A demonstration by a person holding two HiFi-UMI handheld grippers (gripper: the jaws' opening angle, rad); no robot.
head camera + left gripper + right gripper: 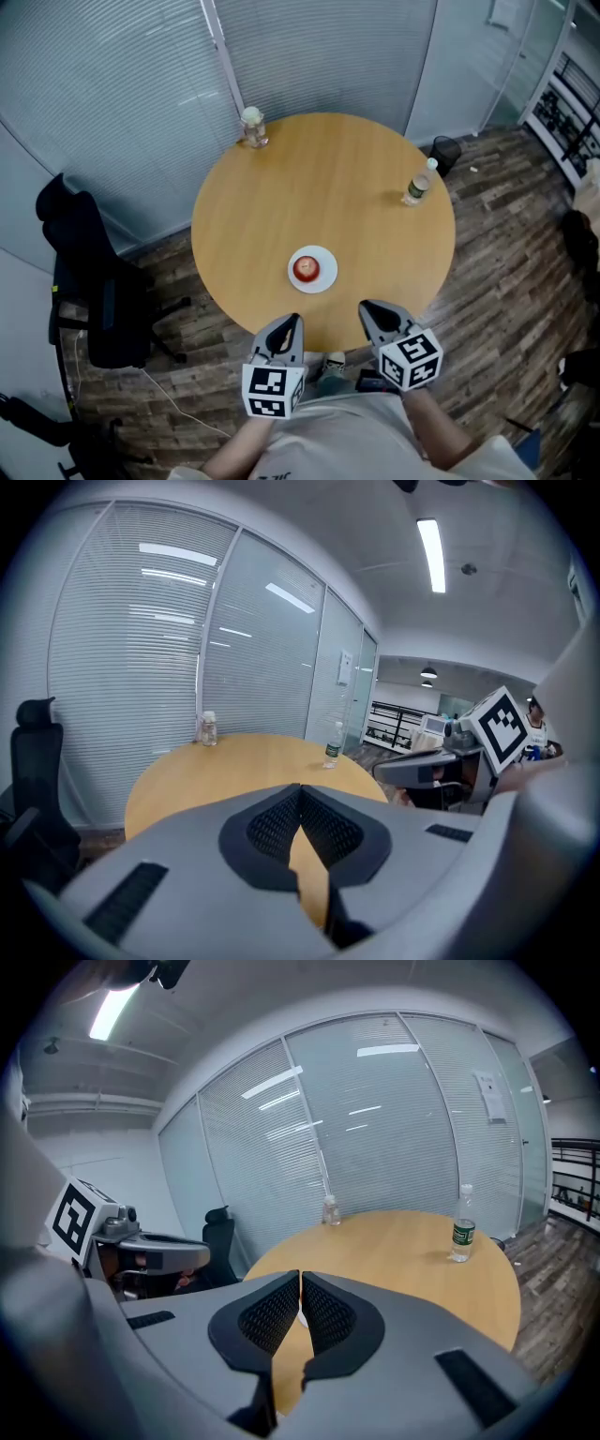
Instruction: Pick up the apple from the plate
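A red apple [306, 268] lies on a small white plate [325, 279] near the front edge of a round wooden table [356, 197]. Both grippers hover at that near edge, short of the plate. The left gripper [294, 322] is just below the plate. The right gripper [366, 307] is to the plate's lower right. In the left gripper view the left gripper [300, 789] has its jaws together with nothing between them. The right gripper [300, 1279] is likewise shut and empty. Its own jaws hide the apple in each gripper view.
A green-labelled water bottle [419, 185] stands at the table's right edge and a clear jar [253, 127] at its far edge. A black office chair [94, 281] stands left of the table and a dark bin [447, 150] beyond it. Blinded glass walls run behind.
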